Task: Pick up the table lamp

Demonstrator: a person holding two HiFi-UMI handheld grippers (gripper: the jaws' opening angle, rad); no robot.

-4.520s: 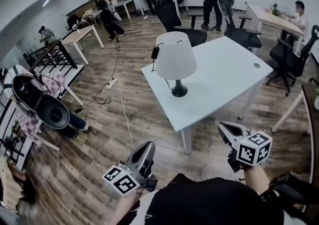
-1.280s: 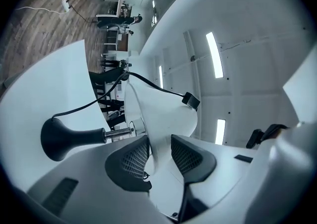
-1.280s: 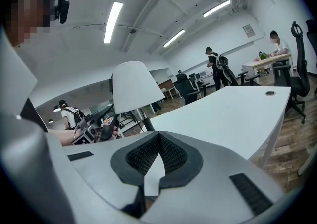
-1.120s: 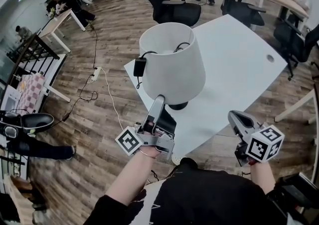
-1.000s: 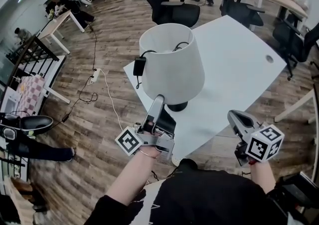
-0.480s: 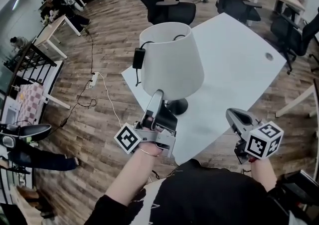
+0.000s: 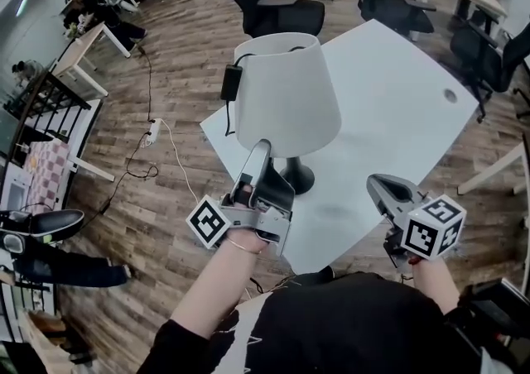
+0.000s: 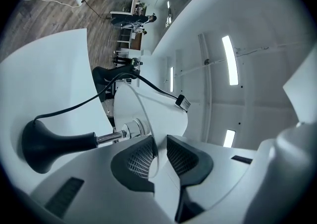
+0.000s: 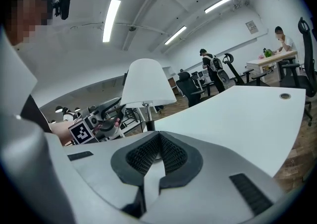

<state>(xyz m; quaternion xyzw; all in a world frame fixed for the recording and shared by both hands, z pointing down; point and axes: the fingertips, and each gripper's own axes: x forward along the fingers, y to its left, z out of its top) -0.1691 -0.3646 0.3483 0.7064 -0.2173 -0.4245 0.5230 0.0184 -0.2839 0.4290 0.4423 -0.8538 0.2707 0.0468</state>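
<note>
Nearest, by the counter's (image 7: 389, 107) front edge, the right gripper (image 7: 383, 188) hovers, its fingers closed on nothing. Just left of it, the left gripper (image 7: 263, 151) reaches up to the lamp (image 7: 286, 95). Its fingers (image 8: 132, 161) have just been closing and stand slightly apart, with the shade's (image 8: 153, 114) lower rim between them. Behind, the lamp's black base (image 7: 296, 179) sits near the counter's corner, and a cable (image 7: 231, 83) hangs over the shade. Beyond stand office chairs (image 7: 273, 8).
</note>
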